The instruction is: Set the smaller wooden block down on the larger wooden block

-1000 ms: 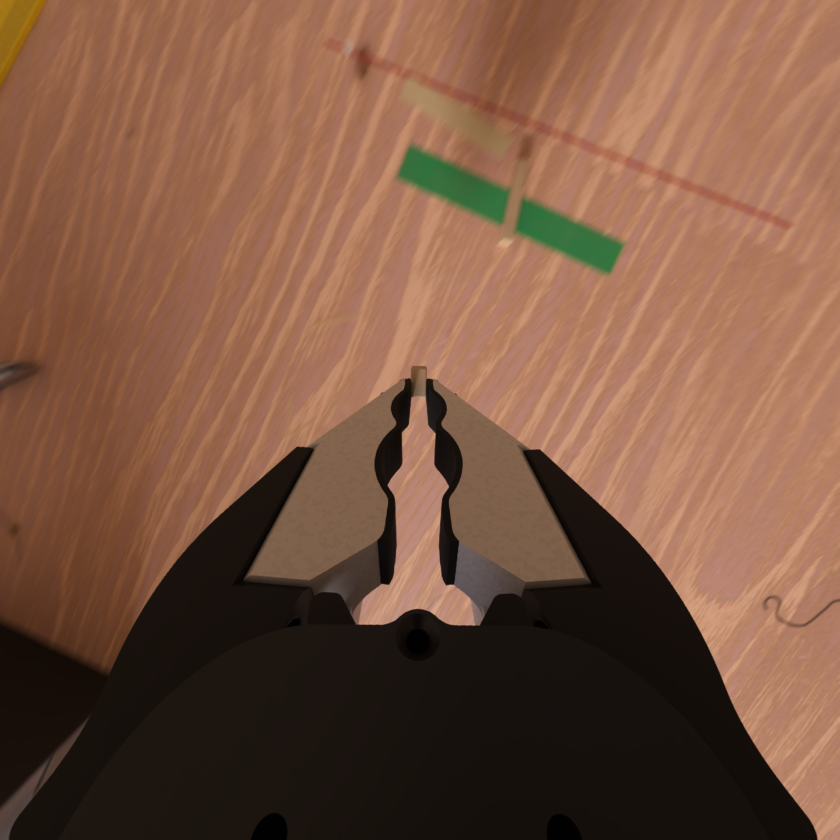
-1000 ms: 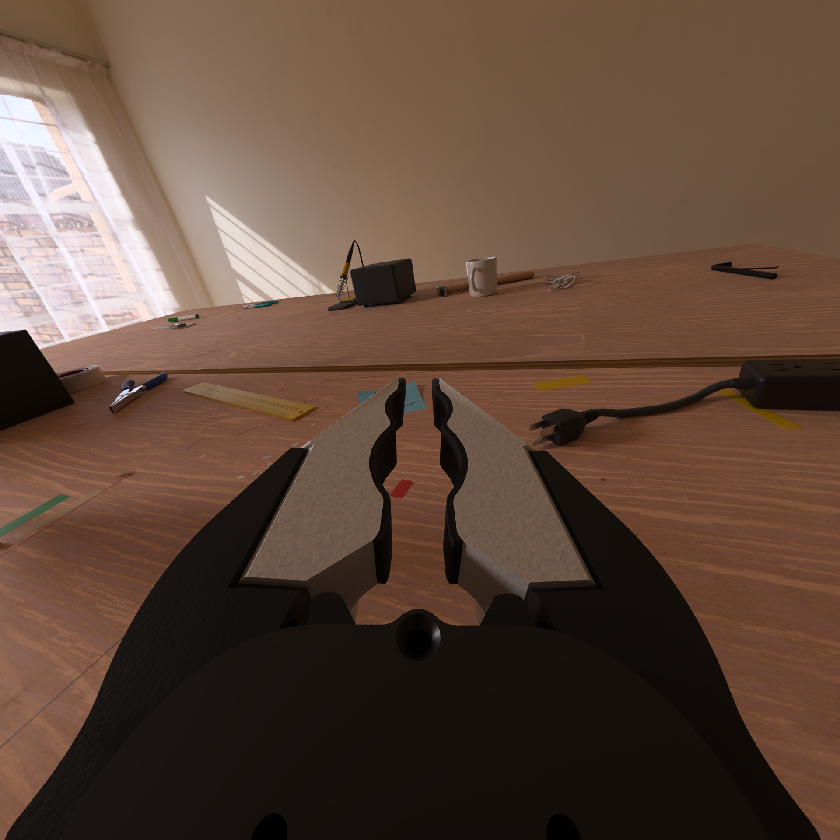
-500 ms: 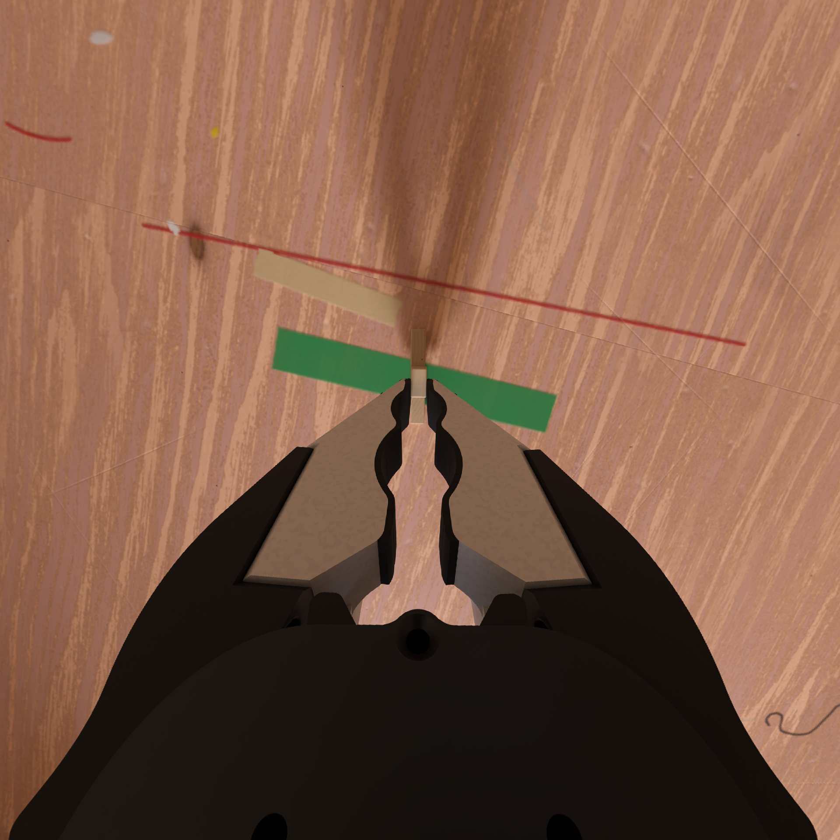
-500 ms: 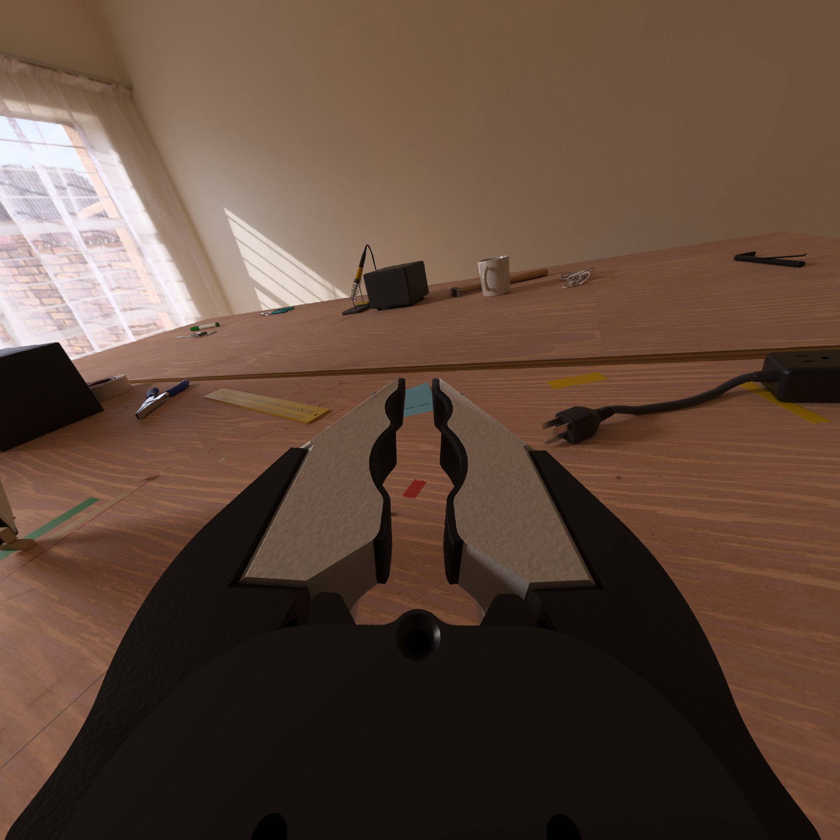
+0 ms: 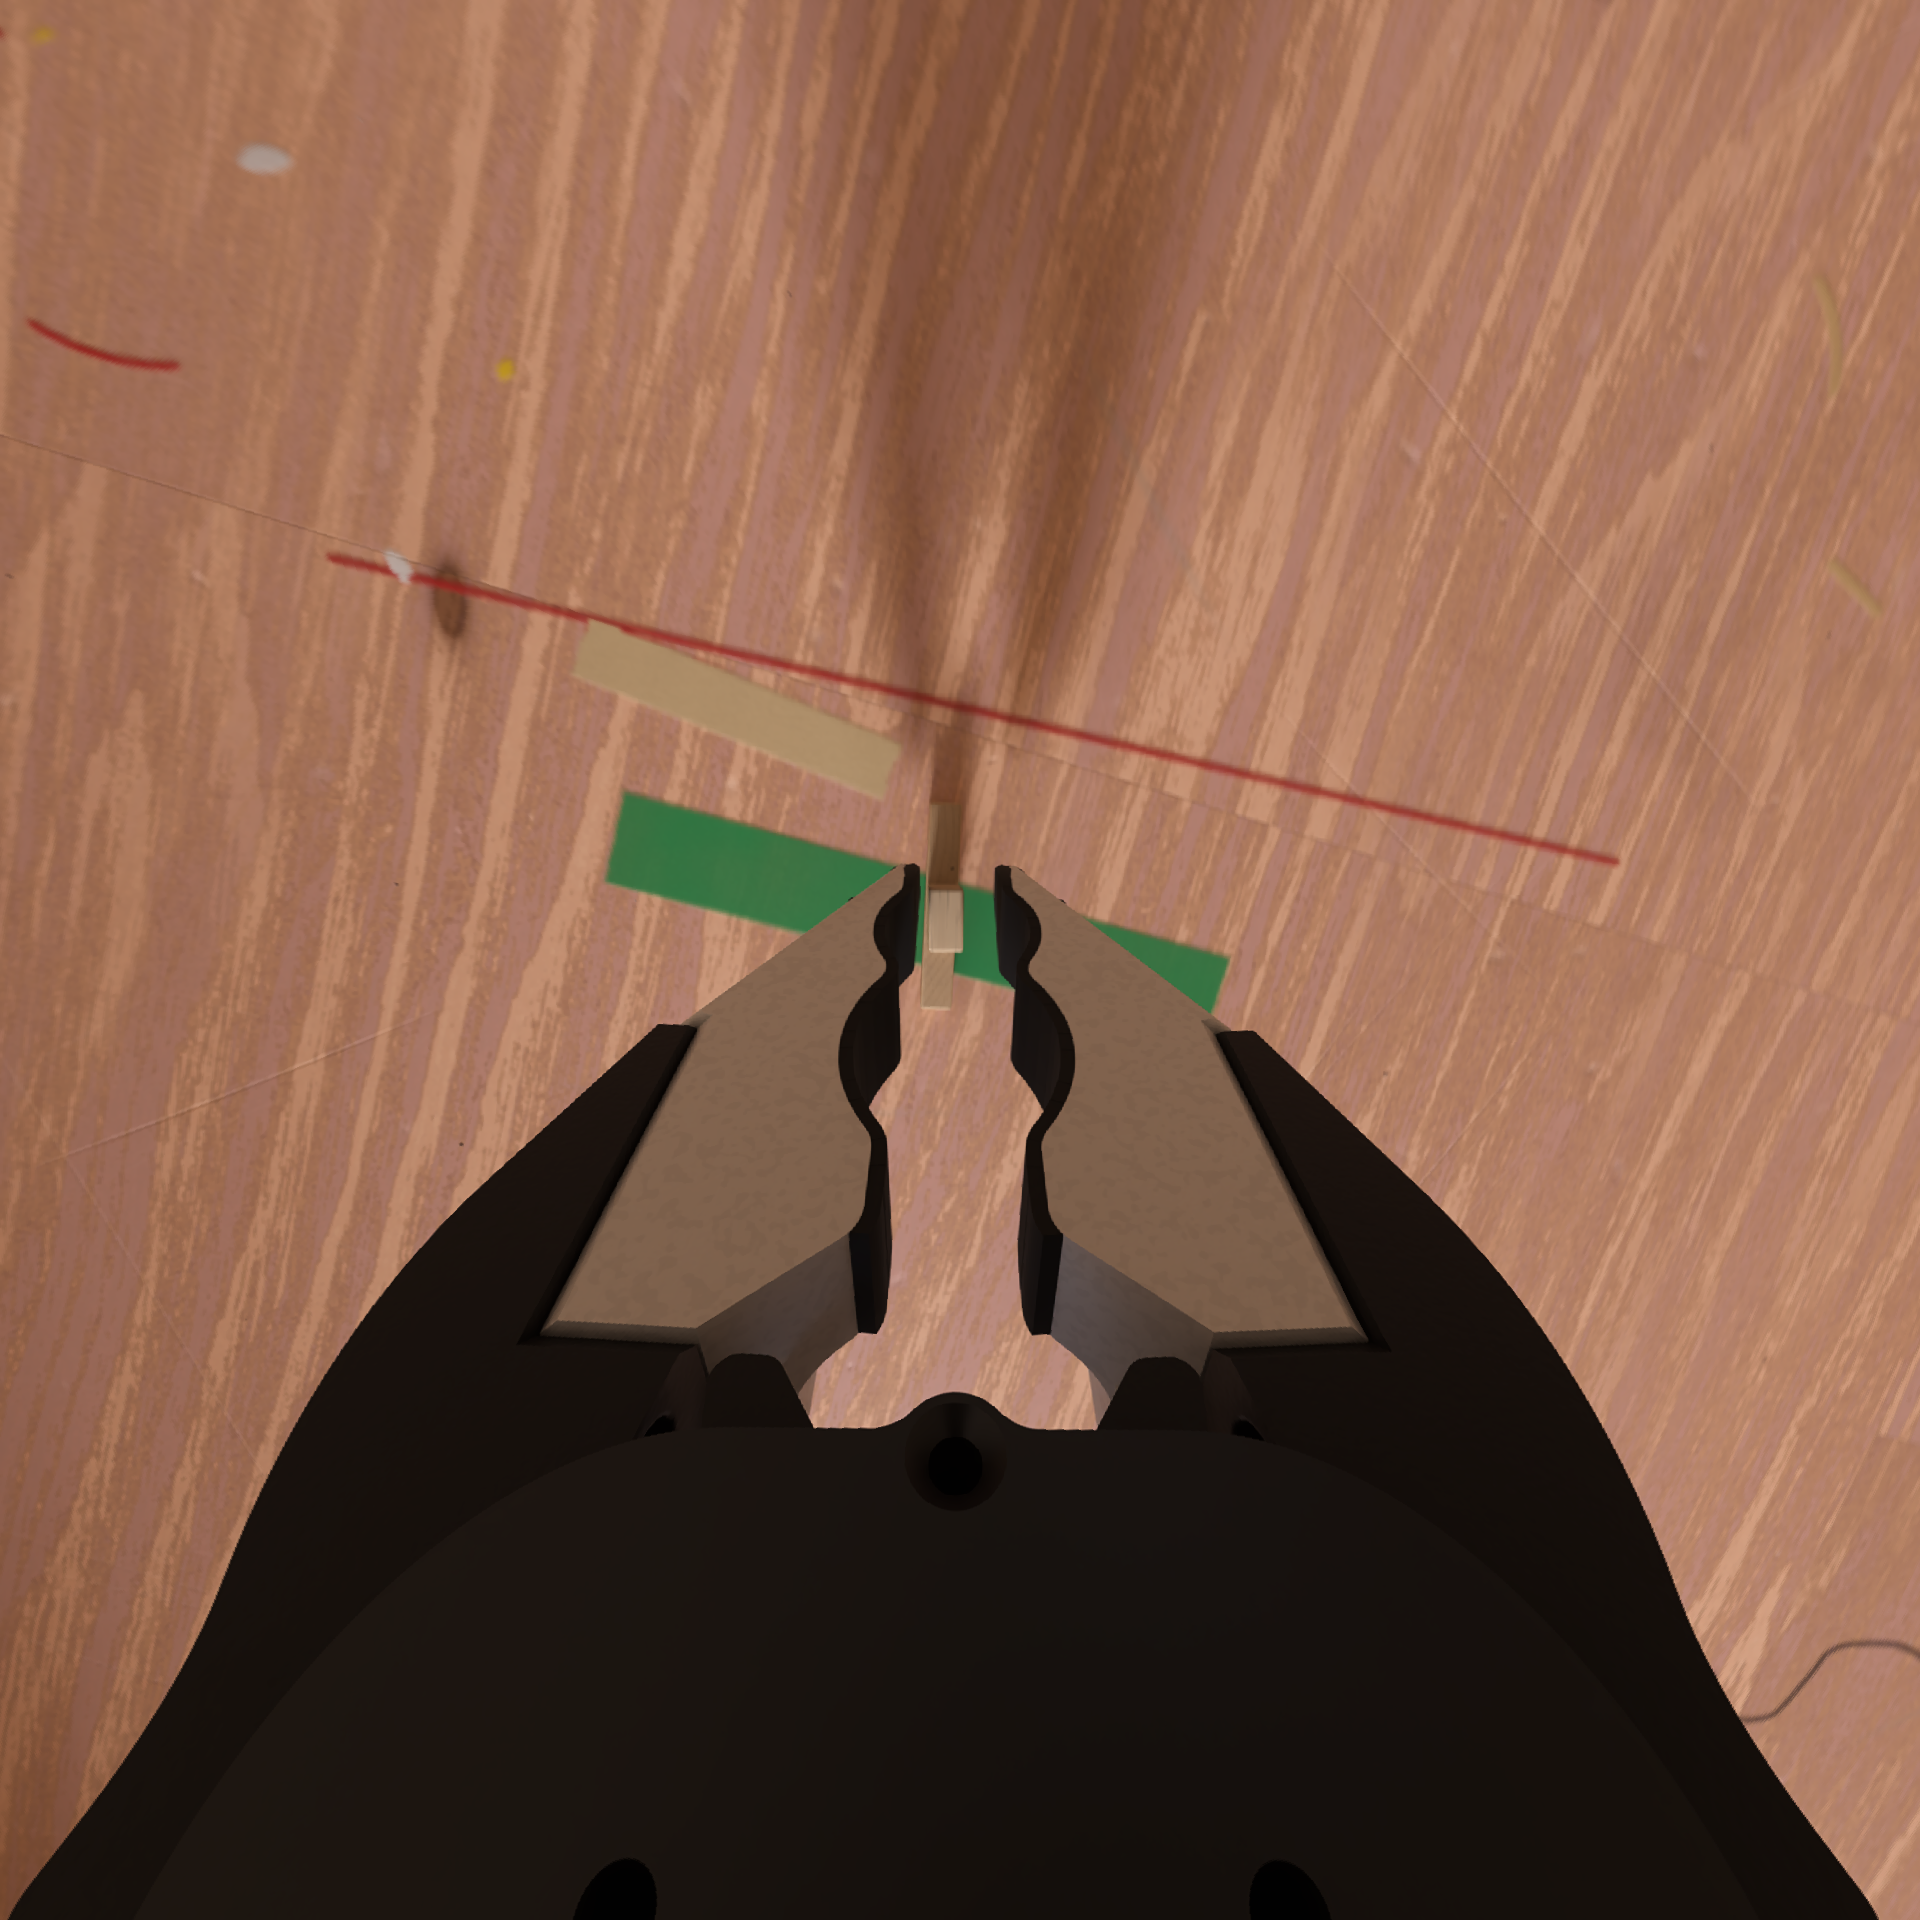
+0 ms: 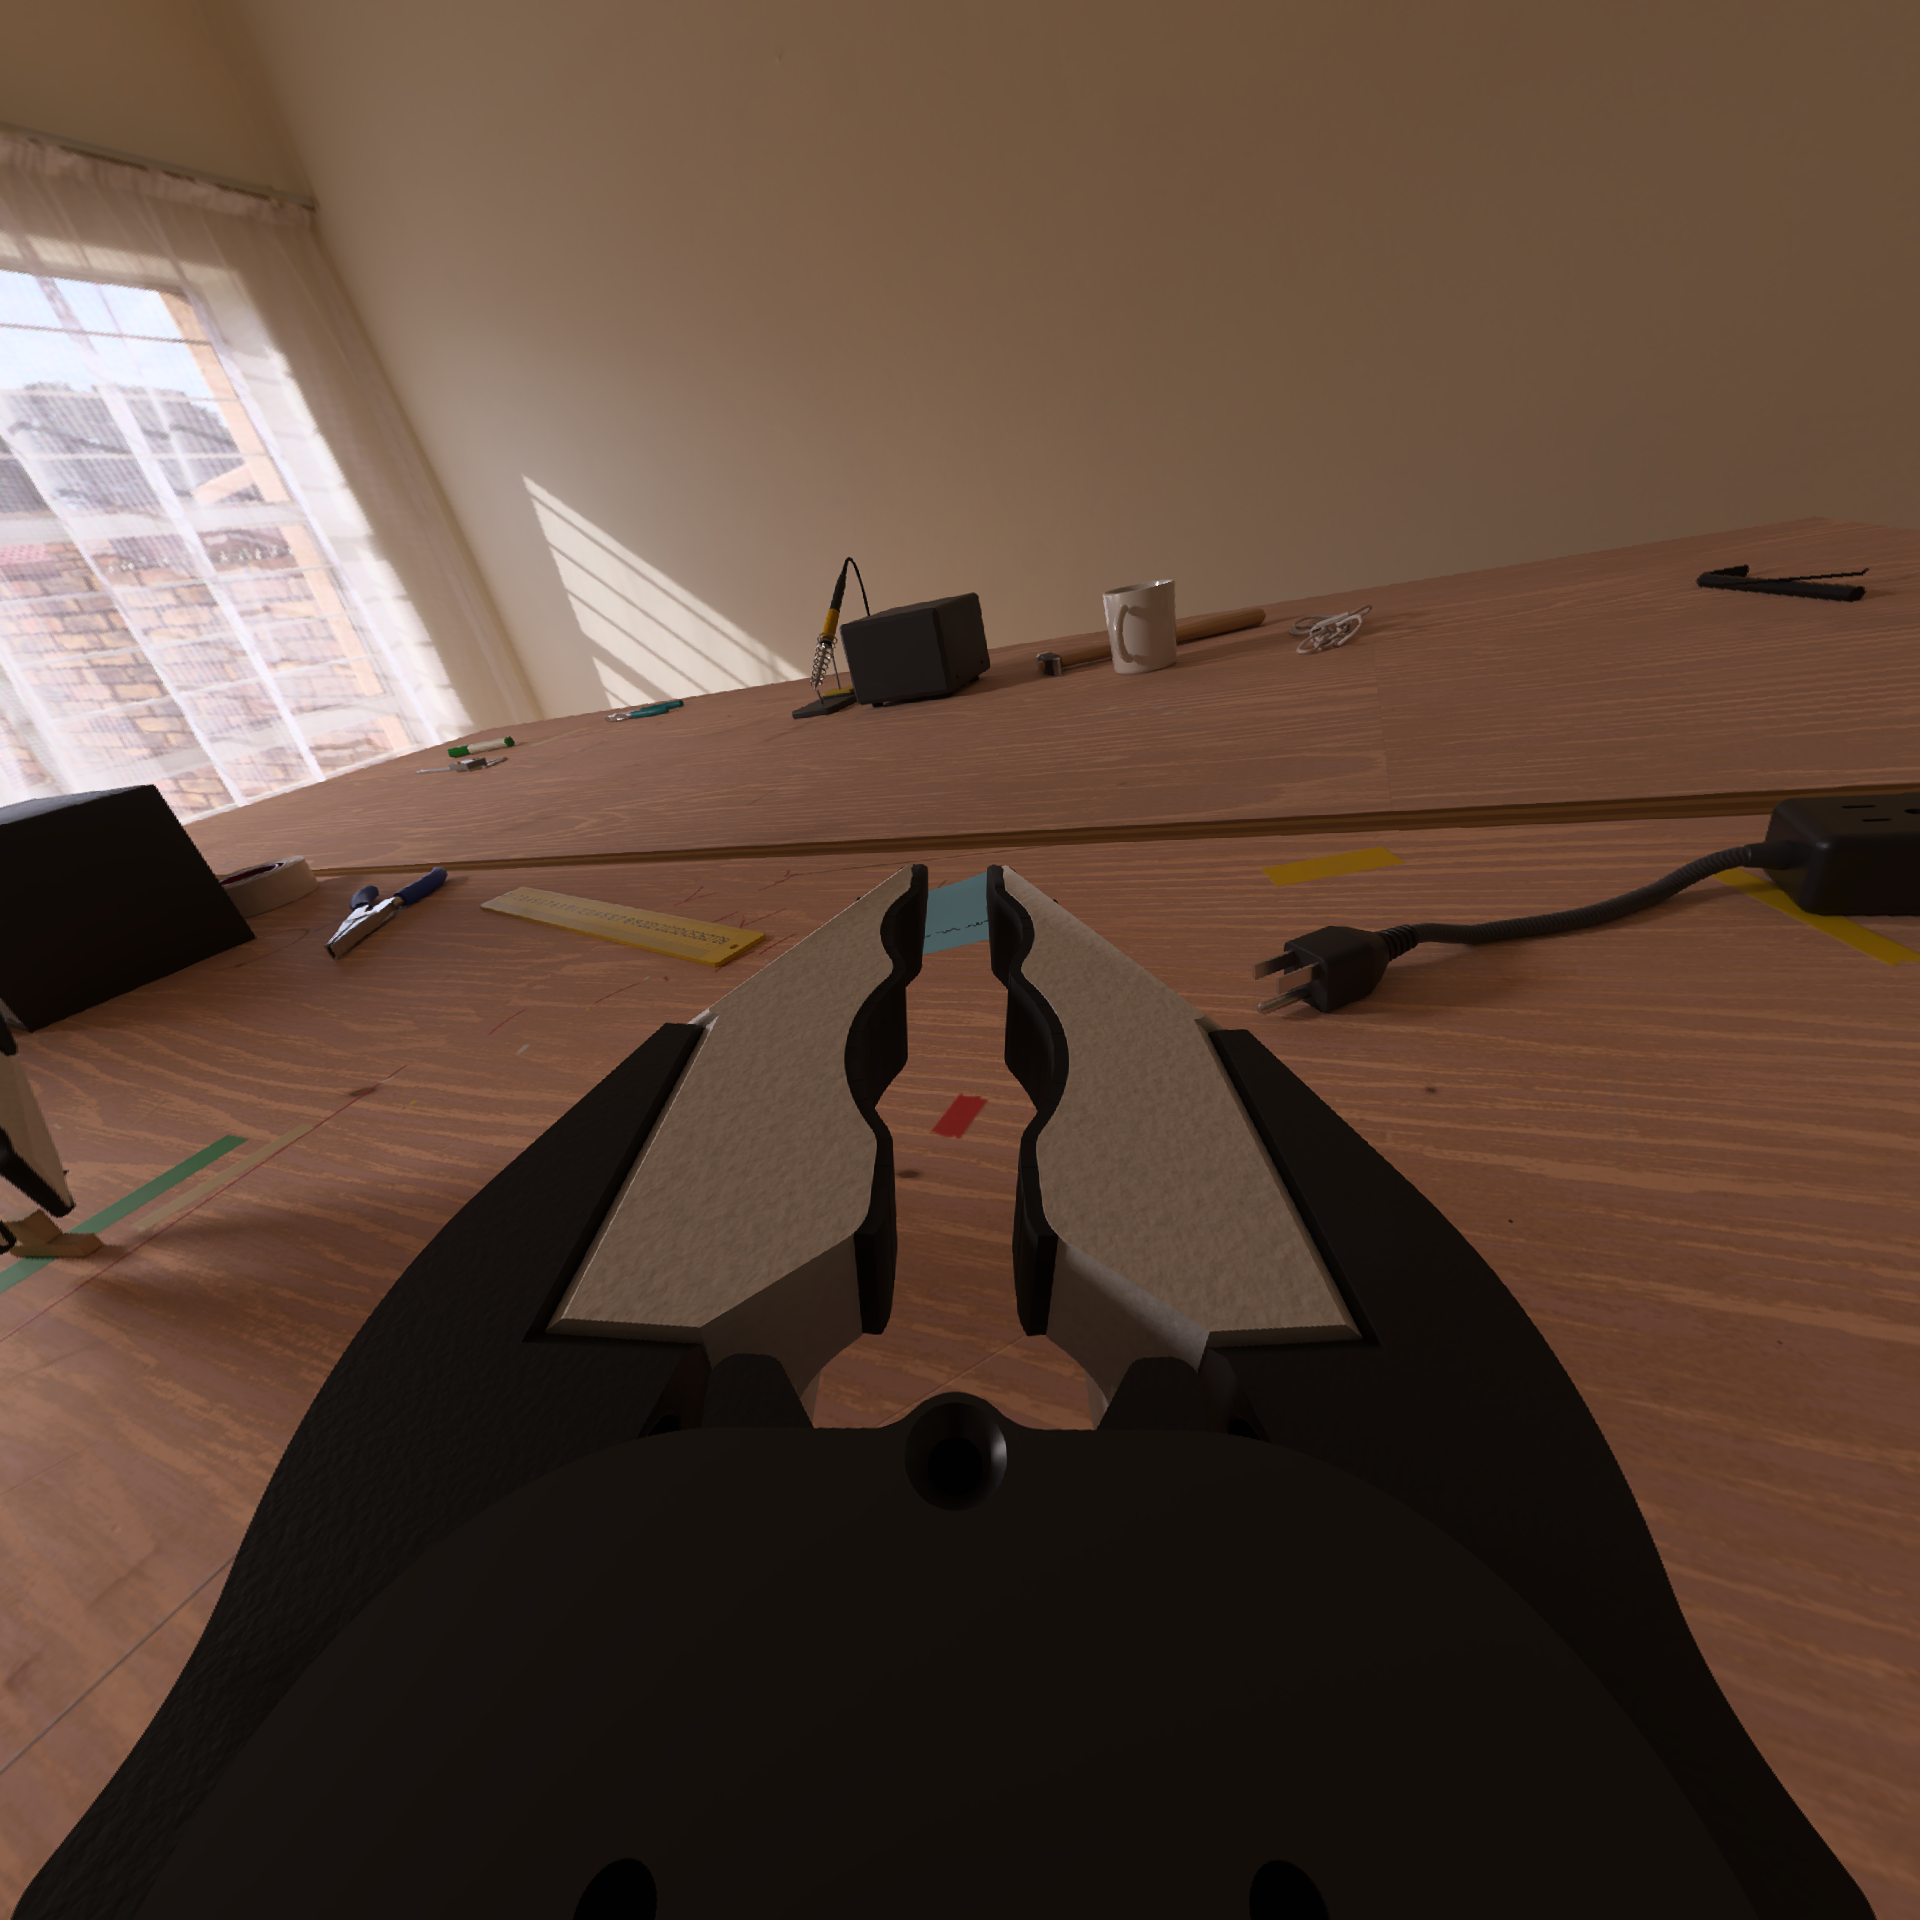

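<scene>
In the left wrist view I look down on the table. The larger wooden block, a thin pale strip, lies across a green tape strip. The smaller wooden block, lighter and short, rests on top of it. My left gripper is open, its tips on either side of the small block with a narrow gap on each side. My right gripper is narrowly open and empty, low over the table. In the right wrist view the left gripper and the blocks show at the far left edge.
A tan tape strip and a thin red line lie beyond the blocks. The right wrist view shows a plug, power strip, yellow ruler, black box, mug and soldering station.
The left gripper carried the small block over to the larger block on the green tape. Its jaws have now parted and let the block go. The right gripper stayed as it was.
</scene>
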### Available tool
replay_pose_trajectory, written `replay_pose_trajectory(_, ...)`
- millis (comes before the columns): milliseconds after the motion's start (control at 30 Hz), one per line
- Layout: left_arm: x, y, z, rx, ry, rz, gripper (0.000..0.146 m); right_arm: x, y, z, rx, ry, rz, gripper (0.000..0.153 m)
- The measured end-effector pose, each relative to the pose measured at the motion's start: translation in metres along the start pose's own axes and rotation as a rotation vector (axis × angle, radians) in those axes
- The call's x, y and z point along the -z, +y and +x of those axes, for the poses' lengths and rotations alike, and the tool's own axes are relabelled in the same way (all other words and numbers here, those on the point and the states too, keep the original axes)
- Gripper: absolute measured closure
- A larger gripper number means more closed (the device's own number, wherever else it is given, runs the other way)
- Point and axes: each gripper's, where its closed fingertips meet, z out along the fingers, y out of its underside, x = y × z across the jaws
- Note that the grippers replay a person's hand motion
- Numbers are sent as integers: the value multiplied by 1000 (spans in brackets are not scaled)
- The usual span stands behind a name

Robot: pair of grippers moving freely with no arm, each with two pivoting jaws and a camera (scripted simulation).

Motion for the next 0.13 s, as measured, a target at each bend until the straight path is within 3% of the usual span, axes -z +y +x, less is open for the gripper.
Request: replay_pose_trajectory(133,1,-11,-7,78,-84,2,109,0,0,0,0,1,0,141)
